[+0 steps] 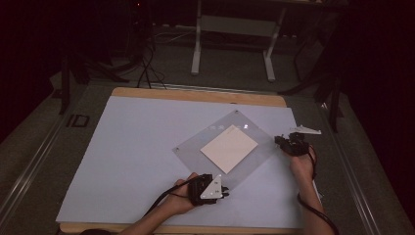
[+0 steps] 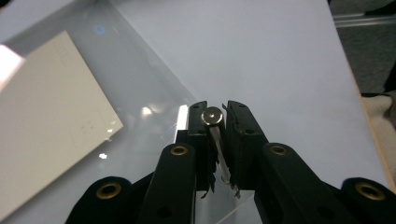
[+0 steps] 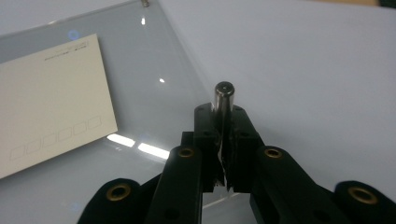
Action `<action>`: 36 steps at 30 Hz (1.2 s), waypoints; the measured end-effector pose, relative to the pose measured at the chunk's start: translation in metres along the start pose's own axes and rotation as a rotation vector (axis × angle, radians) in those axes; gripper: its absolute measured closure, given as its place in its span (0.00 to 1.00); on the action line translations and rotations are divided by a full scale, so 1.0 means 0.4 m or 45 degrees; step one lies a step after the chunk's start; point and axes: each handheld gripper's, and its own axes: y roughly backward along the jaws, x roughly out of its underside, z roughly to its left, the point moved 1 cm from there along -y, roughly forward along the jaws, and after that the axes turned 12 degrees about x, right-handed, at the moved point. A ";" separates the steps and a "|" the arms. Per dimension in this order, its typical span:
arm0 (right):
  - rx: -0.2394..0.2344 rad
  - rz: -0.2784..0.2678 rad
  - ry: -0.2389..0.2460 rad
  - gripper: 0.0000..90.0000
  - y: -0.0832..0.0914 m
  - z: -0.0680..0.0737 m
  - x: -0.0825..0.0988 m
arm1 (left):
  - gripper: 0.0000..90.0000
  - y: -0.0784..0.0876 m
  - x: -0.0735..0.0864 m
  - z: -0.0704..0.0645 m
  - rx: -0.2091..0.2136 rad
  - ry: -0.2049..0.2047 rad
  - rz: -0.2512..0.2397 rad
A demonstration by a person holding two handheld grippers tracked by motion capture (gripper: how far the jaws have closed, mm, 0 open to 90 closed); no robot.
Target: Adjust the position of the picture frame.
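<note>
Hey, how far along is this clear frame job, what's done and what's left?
Done, apparently: the cream card lies under the clear panel, and a small post stands at one far corner. In hand: the left tongs are shut on a metal screw, the right tongs on a dark metal standoff. Left: seating both at their corners; whether they are threaded yet can't be told.
</note>
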 end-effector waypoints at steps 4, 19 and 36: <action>-0.051 -0.012 0.034 0.94 -0.039 0.061 -0.049 | 0.89 0.029 0.010 -0.012 -0.051 -0.007 0.039; -0.342 0.022 0.118 0.92 -0.217 0.358 -0.226 | 0.91 0.111 0.028 -0.052 -0.174 0.070 0.078; -0.340 0.049 0.261 0.70 -0.275 0.487 -0.215 | 0.69 0.054 0.060 -0.027 0.050 0.155 0.045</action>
